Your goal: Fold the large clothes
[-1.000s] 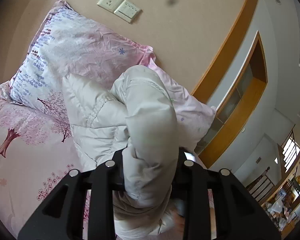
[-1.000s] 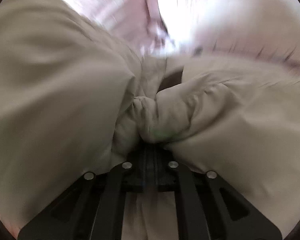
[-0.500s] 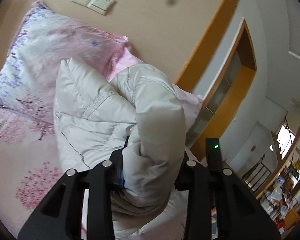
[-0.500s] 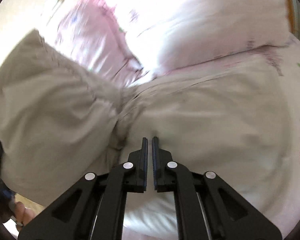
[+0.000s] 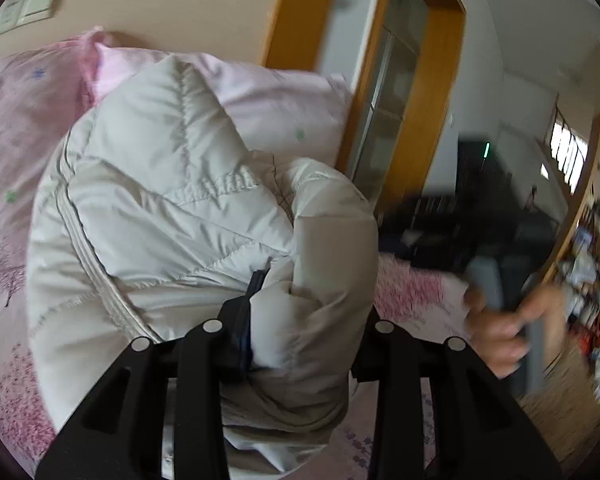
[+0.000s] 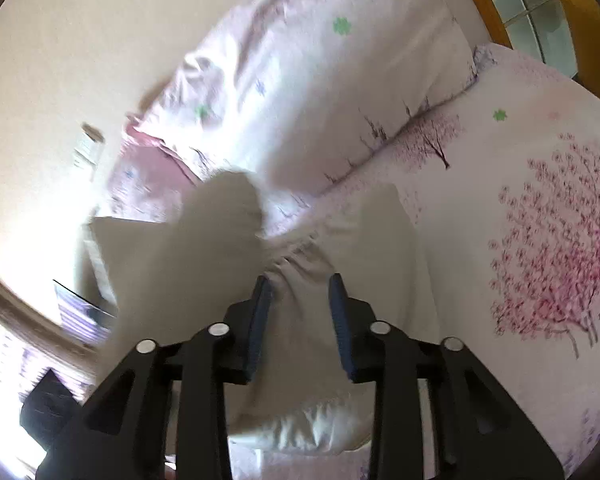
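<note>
One padded jacket [image 5: 172, 208] clamped in left hand-held gripper [image 5: 300, 320], right hand-held gripper [image 6: 300, 312] just opening, empty, two pillows [image 6: 320, 80].

No text, label, brand or number can be read in either view; the wall switch plate [image 5: 28, 6] at upper left of the left wrist view is blank.
</note>
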